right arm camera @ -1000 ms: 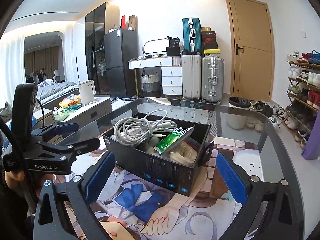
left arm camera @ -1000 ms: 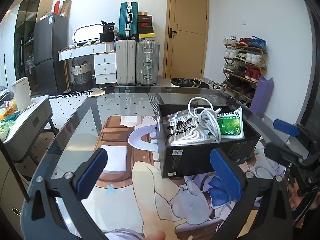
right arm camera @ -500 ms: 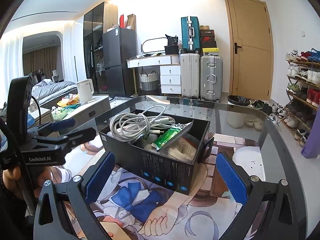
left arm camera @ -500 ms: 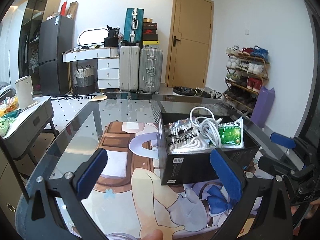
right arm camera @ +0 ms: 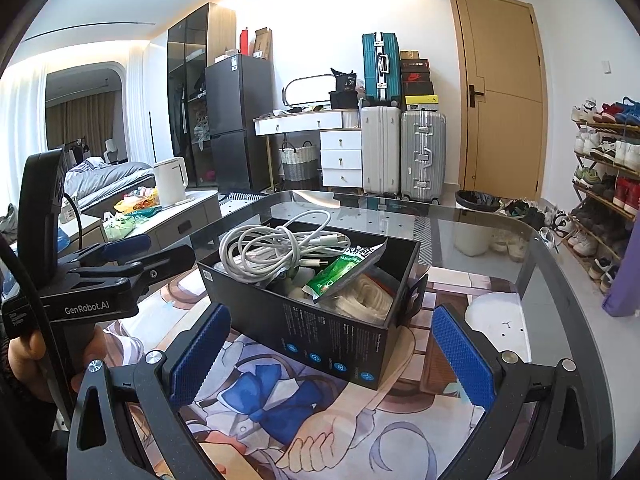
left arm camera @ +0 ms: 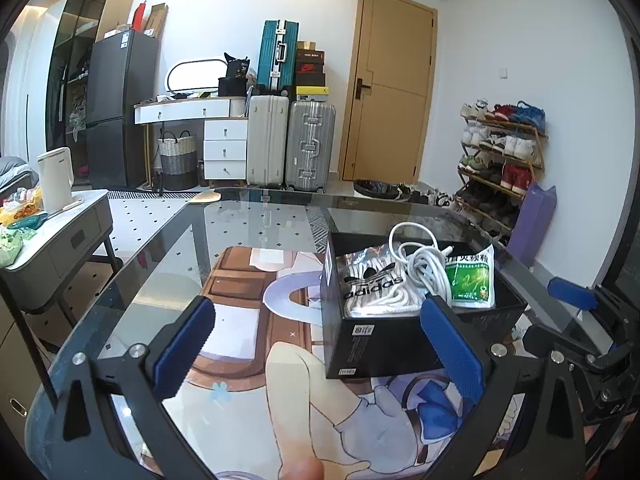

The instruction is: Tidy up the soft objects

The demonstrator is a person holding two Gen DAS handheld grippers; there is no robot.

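An open black box [left arm camera: 380, 340] [right arm camera: 320, 340] stands on the illustrated mat of a glass table. Inside lie a clear adidas bag of white laces [left arm camera: 372, 284], a coiled white cable [left arm camera: 424, 260] [right arm camera: 276, 248] and a green and white packet [left arm camera: 472, 280] [right arm camera: 344, 272]. My left gripper [left arm camera: 320, 356] is open, held back from the box's left front corner with nothing between its blue pads. My right gripper [right arm camera: 328, 356] is open too, facing the box's near side, empty. Each gripper shows in the other's view: the right one [left arm camera: 580, 320] and the left one [right arm camera: 116, 264], held by a hand [right arm camera: 24, 356].
The glass table [left arm camera: 240, 224] has a rounded far edge. A grey side table [left arm camera: 60, 232] with a white kettle [left arm camera: 56, 180] stands to the left. Suitcases [left arm camera: 292, 148], white drawers, a door and a shoe rack [left arm camera: 500, 160] line the far wall.
Both grippers have lifted and tilted slightly, so the box sits a little lower in each view. The box contents have not moved. Both stay open.
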